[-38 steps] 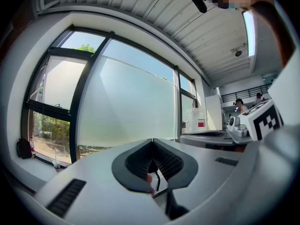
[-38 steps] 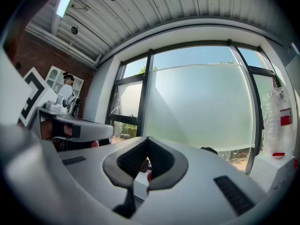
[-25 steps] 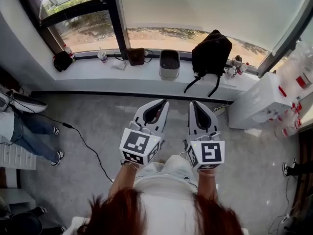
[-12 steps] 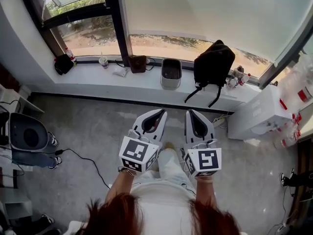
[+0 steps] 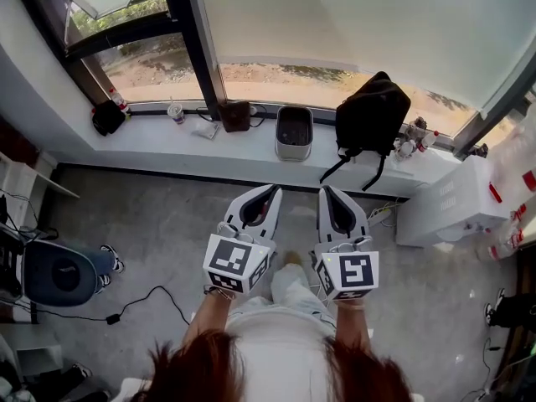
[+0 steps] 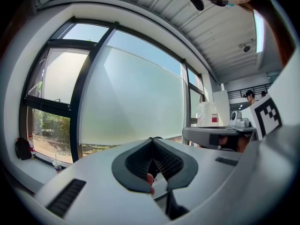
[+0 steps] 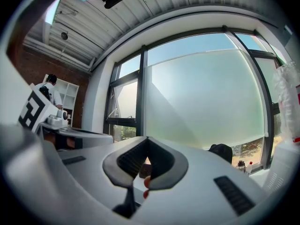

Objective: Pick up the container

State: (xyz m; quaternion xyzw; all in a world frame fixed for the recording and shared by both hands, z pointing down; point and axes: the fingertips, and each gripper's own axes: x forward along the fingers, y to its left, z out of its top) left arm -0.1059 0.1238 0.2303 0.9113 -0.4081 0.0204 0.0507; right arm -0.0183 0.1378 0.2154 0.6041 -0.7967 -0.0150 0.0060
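Both my left gripper (image 5: 270,193) and right gripper (image 5: 328,193) have jaws closed on nothing and are carried level, side by side, because the grey open-topped rectangular container (image 5: 293,150) is well beyond them. It stands on the white window sill (image 5: 167,137), just left of the black fabric backpack (image 5: 373,111).

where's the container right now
In the head view, the container stands on the window ledge near the picture's middle, between a brown bag on the picture's left and a black backpack on its right.
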